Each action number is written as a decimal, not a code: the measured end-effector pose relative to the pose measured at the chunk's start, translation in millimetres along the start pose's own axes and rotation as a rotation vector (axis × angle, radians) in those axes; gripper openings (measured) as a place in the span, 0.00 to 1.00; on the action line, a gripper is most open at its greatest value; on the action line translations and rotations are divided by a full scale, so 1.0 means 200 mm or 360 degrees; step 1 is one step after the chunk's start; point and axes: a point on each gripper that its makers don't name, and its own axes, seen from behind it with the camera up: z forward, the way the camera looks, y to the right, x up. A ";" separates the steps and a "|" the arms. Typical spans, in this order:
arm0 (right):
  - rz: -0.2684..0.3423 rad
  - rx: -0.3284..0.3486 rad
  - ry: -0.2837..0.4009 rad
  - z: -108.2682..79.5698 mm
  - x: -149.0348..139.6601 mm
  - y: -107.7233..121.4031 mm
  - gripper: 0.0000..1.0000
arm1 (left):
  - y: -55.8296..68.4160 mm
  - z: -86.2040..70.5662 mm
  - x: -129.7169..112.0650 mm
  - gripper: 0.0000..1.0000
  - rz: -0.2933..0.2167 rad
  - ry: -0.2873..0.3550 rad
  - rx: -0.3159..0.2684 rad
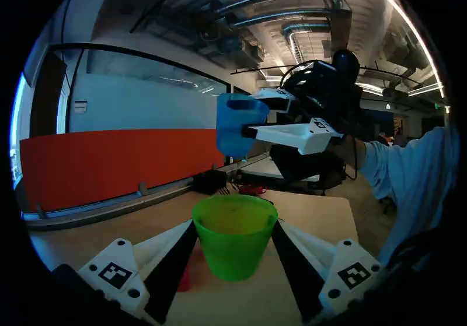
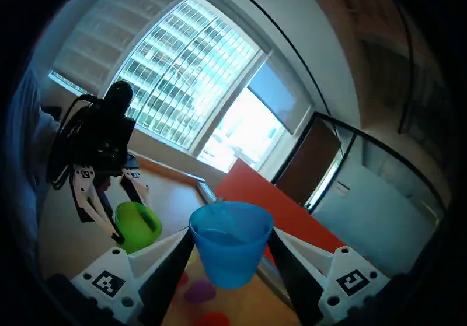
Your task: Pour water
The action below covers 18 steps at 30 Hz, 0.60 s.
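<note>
Green cup (image 1: pixel 234 244) is clamped in the left tongs (image 1: pixel 233 228), down by the counter (image 1: pixel 315 209). Right tongs (image 2: pixel 230 235) grip the blue cup (image 2: pixel 230 253), raised above and beyond the left tongs, not tipped yet. Next, I'd say: line it up overhead, tilt slowly. Can't really tell how full either is.

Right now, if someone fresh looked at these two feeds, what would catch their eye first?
First, the bright green cup held between the left gripper's jaws, low by the wooden table. Next, the blue cup gripped by the right gripper, raised in the air, higher and farther off than the green one. Behind them, a long orange wall panel stands out in the left gripper view.
</note>
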 end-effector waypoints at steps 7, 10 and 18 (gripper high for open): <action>-0.0153 0.0000 0.0007 0.04 0.06 0.04 0.90 | 0.01 0.01 -0.01 0.86 -0.0007 0.0001 -0.0006; -0.0225 0.0001 0.0008 0.06 0.08 0.06 0.90 | 0.01 0.01 -0.01 0.86 -0.0006 0.0000 -0.0008; -0.0414 0.0009 0.0004 0.11 0.12 0.07 0.90 | 0.00 0.02 0.00 0.86 -0.0009 0.0005 -0.0009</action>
